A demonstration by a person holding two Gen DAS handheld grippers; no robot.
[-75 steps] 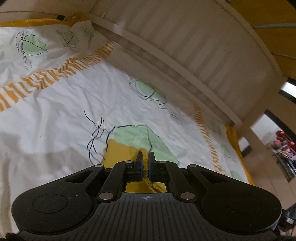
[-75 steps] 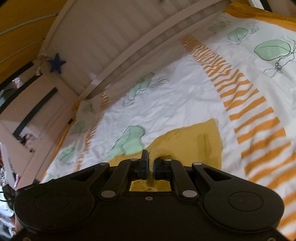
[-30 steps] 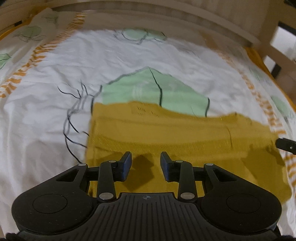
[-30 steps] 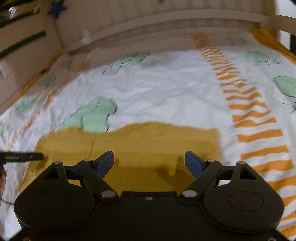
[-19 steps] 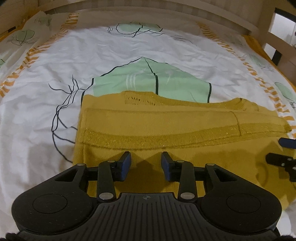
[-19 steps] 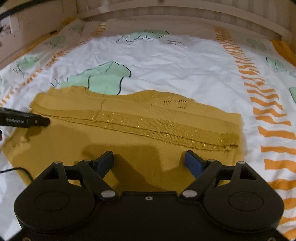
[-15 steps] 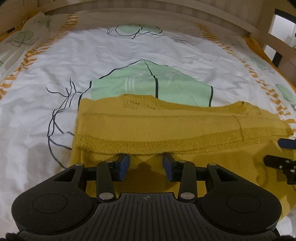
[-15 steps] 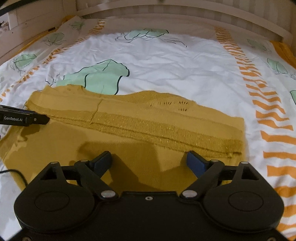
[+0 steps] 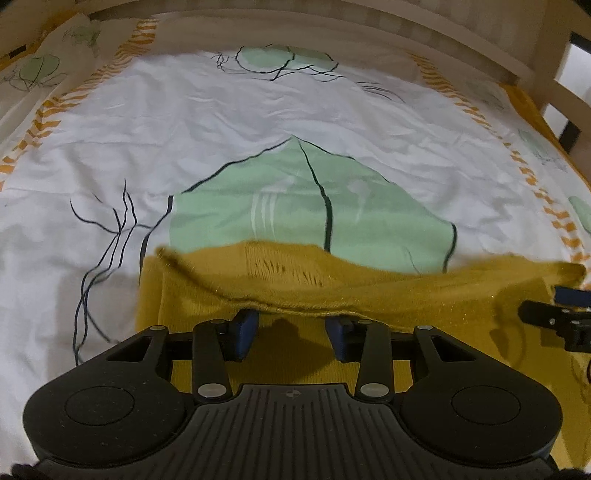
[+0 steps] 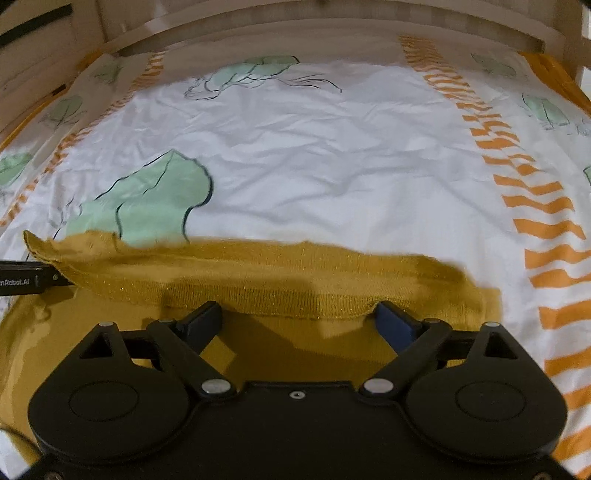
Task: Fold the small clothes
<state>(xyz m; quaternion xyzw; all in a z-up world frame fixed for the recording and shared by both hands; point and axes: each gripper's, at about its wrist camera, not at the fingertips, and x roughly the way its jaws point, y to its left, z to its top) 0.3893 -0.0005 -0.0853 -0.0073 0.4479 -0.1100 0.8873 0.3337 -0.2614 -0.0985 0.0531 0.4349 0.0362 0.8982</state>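
Observation:
A mustard-yellow knit garment (image 9: pixel 295 291) lies folded flat on the bed, its ribbed hem edge running across on top; it also shows in the right wrist view (image 10: pixel 280 284). My left gripper (image 9: pixel 291 330) is open and empty, its fingers just at the near side of the hem edge. My right gripper (image 10: pixel 299 325) is wide open and empty, its fingers at the same hem edge farther right. The right gripper's tip shows at the left wrist view's right edge (image 9: pixel 565 314). The left gripper's tip shows at the right wrist view's left edge (image 10: pixel 26 282).
The bed sheet (image 9: pixel 258 122) is white with green leaf prints and orange striped bands (image 10: pixel 532 192). A slatted wooden bed rail (image 9: pixel 332 33) runs along the far side and a post (image 9: pixel 554 59) stands at the far right.
Both grippers, shut on the garment 2.5 s ago, opened and let it go. Since then they have drawn back and lower, so the hem edge now sits right at the fingertips.

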